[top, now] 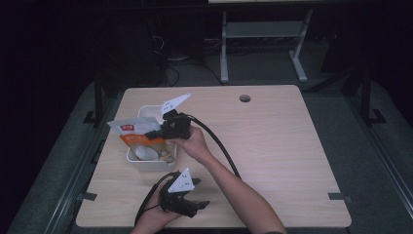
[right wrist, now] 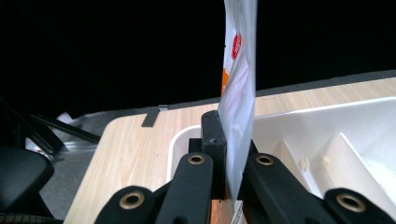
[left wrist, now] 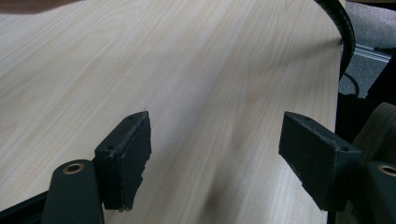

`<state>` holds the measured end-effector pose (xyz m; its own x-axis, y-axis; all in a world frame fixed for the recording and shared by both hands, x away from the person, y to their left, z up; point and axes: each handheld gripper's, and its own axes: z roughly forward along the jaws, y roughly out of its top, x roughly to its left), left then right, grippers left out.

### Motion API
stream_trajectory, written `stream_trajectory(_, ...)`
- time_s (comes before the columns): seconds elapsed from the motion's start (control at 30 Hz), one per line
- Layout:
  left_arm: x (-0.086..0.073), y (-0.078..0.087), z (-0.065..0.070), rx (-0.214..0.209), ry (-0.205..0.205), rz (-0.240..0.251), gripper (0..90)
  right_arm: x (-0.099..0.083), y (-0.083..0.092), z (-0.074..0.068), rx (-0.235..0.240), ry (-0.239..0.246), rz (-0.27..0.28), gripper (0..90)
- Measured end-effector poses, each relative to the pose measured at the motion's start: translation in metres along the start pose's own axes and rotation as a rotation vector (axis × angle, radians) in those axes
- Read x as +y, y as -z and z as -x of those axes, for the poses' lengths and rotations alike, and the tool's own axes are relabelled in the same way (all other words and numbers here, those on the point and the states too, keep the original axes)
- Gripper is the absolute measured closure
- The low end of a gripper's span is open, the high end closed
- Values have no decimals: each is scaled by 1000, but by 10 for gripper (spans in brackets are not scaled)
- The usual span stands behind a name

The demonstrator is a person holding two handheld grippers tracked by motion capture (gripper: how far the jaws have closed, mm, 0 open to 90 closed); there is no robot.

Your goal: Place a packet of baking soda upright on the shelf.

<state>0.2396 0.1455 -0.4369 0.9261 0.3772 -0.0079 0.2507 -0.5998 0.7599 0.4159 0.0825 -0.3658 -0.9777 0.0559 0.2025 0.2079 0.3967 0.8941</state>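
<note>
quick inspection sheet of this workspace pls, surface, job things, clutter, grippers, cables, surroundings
surface: light wooden table, round hole near the far edge.
job's things: white and orange pouch held over a white bin that has small pale items inside, too dim to name.
clutter: nothing seen.
grippers: right gripper shut on the pouch's edge, above the bin; left gripper open with nothing between the jaws, low over bare table at the near edge.
cables: black cable trails from the right gripper along the forearm; another loops from the left gripper.
surroundings: dark room, grey floor, white desk frame beyond the table.
</note>
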Motion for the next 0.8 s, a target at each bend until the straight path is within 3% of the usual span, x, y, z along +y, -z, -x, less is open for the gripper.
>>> stream_trajectory(0.27, 0, -1, 0, -1, 2, 2, 249, -2, -1, 4, -30, -21, -26, 865)
stream_trajectory(0.3, 0, -1, 0, -1, 3, 2, 249, -2, -1, 6, -45, -28, -55, 770)
stream_trajectory(0.43, 0, -1, 1, -3, 0, 0, 249, -7, 1, 8, -39, -46, -112, 723)
stream_trajectory(0.6, 0, -2, 0, -3, 1, -2, 249, -13, 2, 8, -38, -49, -159, 725)
stream_trajectory(0.73, 0, -1, 1, 0, 3, 2, 249, -23, -1, 3, -41, -30, -242, 763)
stream_trajectory(0.8, 1, -1, 1, -2, 4, 1, 249, -26, -1, 2, -37, -32, -241, 787)
